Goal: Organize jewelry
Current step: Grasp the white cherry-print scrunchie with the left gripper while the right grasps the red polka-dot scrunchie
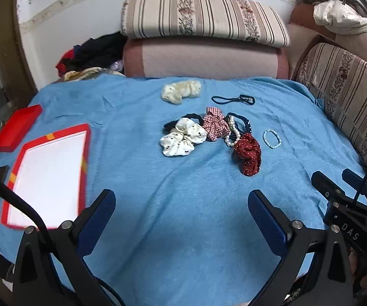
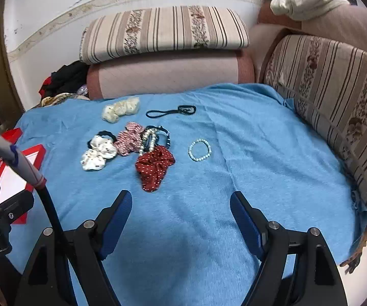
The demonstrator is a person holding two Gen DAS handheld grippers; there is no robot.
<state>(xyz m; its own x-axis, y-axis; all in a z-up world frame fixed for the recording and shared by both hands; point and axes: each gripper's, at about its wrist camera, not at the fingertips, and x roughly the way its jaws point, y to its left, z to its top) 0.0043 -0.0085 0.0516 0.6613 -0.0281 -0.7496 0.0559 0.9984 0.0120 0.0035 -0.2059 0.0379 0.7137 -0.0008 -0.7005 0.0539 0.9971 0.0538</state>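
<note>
A pile of accessories lies mid-blanket: a white dotted scrunchie (image 1: 182, 137) (image 2: 98, 153), a red checked scrunchie (image 1: 215, 126) (image 2: 130, 137), a pearl bracelet (image 1: 232, 132) (image 2: 149, 139), dark hair ties (image 1: 242, 123) and a dark red dotted scrunchie (image 1: 247, 154) (image 2: 154, 168). A pale blue bead bracelet (image 1: 272, 139) (image 2: 199, 149) lies apart to the right. A cream scrunchie (image 1: 181, 90) (image 2: 119, 109) and a black hair tie (image 1: 233, 99) (image 2: 170, 111) lie farther back. An open red box with white lining (image 1: 47, 176) (image 2: 7, 178) sits left. My left gripper (image 1: 181, 209) and right gripper (image 2: 181, 206) are open and empty, short of the pile.
A blue blanket (image 1: 158, 178) (image 2: 260, 165) covers the surface. A red box lid (image 1: 17, 127) lies behind the box. Striped cushions (image 1: 204, 15) (image 2: 336, 89) stand at the back and right. Dark clothes (image 1: 94, 53) are heaped at back left. The right gripper's body (image 1: 349, 209) shows at the right.
</note>
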